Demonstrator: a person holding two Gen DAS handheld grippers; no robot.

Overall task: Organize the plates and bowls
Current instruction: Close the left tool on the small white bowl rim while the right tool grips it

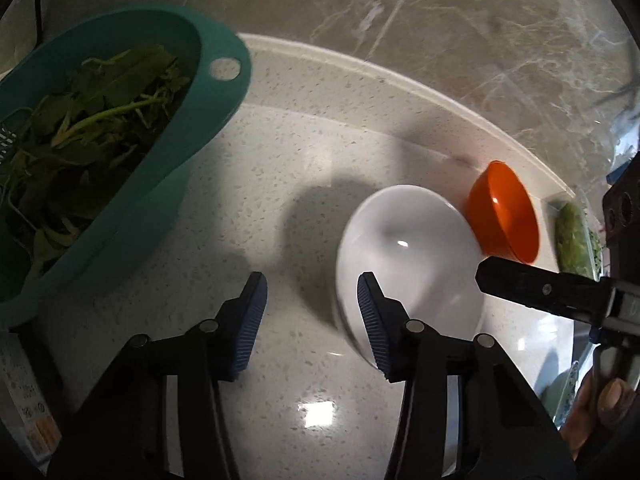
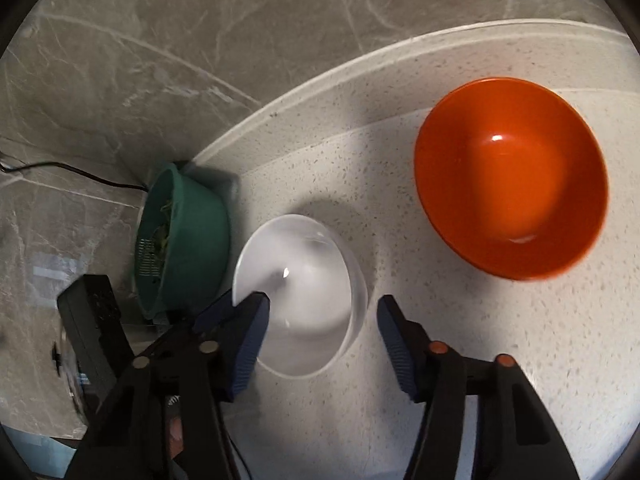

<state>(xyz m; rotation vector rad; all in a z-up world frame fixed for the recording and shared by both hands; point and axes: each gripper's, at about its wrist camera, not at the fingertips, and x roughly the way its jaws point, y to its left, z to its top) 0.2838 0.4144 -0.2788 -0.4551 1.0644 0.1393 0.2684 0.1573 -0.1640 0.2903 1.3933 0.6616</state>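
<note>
A white bowl [image 1: 408, 264] [image 2: 296, 296] stands upright on the speckled counter [image 1: 280, 160], and an orange bowl [image 1: 504, 212] [image 2: 512, 176] sits just beyond it to the right. My left gripper [image 1: 312, 278] is open. Its right finger [image 1: 372, 312] lies over the white bowl's left side, while its left finger is over bare counter. My right gripper [image 2: 323, 301] is open too and straddles the white bowl's right rim. No pad presses on the bowl. In the left wrist view, one black finger [image 1: 520, 280] of the right gripper reaches in over the bowl's right edge.
A teal colander tub [image 1: 120, 140] [image 2: 184, 240] of leafy greens stands left of the bowls. The marble wall [image 1: 400, 20] runs along the counter's back edge. A bag of green vegetables [image 1: 572, 240] lies at far right. A hand [image 1: 600, 412] holds the right gripper.
</note>
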